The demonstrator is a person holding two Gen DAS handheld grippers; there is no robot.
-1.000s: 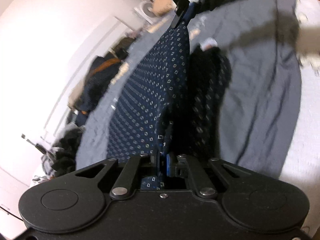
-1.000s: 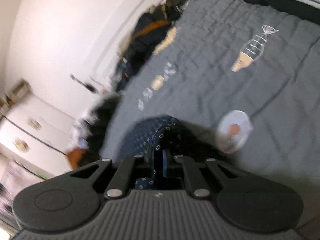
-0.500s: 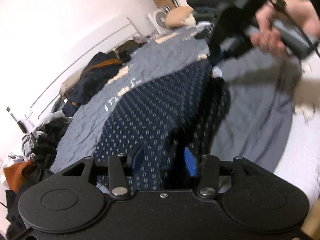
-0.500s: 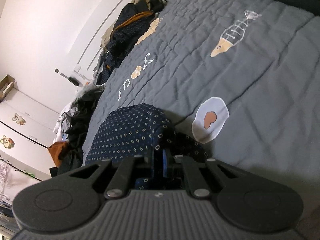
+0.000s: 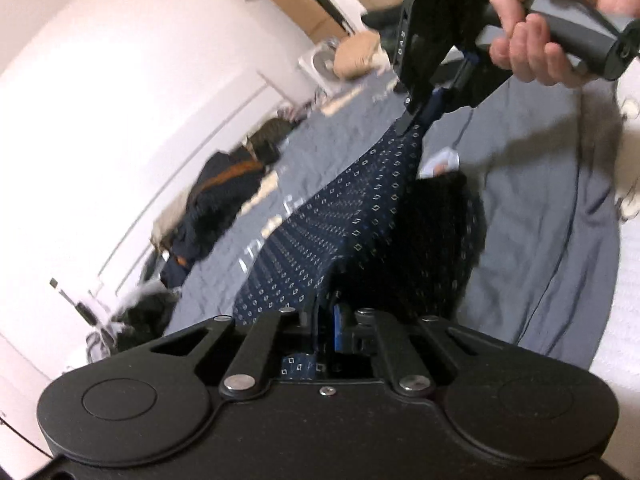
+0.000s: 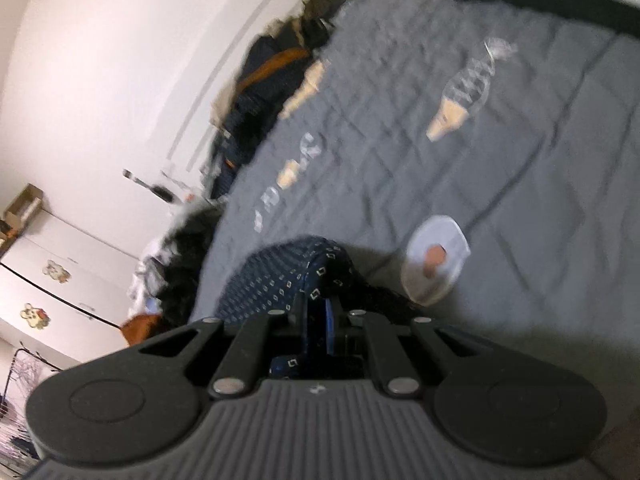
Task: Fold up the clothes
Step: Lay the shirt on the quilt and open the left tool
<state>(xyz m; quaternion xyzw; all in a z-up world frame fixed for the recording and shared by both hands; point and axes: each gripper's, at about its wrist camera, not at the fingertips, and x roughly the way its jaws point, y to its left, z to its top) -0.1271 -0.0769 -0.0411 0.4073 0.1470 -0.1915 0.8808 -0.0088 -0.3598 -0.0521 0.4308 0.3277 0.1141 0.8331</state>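
Observation:
A navy garment with small white diamonds [image 5: 340, 216] hangs stretched above the grey quilted bedspread [image 5: 540, 200]. My left gripper [image 5: 326, 328] holds its near end, the jaws closing tight on the cloth. At the far end, my right gripper [image 5: 416, 120] pinches another corner, held up by a person's hand [image 5: 532, 40]. In the right wrist view the right gripper [image 6: 320, 320] is shut on a bunched fold of the garment [image 6: 276, 276], over the bedspread [image 6: 440, 180] with its fish and egg prints.
A heap of dark clothes with an orange strap [image 5: 216, 200] lies along the wall side of the bed [image 6: 260, 80]. More dark clothing [image 6: 180, 248] is piled at the bed's corner. A small fan [image 5: 320, 64] stands at the far end. White cupboards [image 6: 52, 260] are at left.
My left gripper opened on the slack garment half a second ago and is closed on it again. The garment is pulled taut once more; the right gripper stays shut on its corner.

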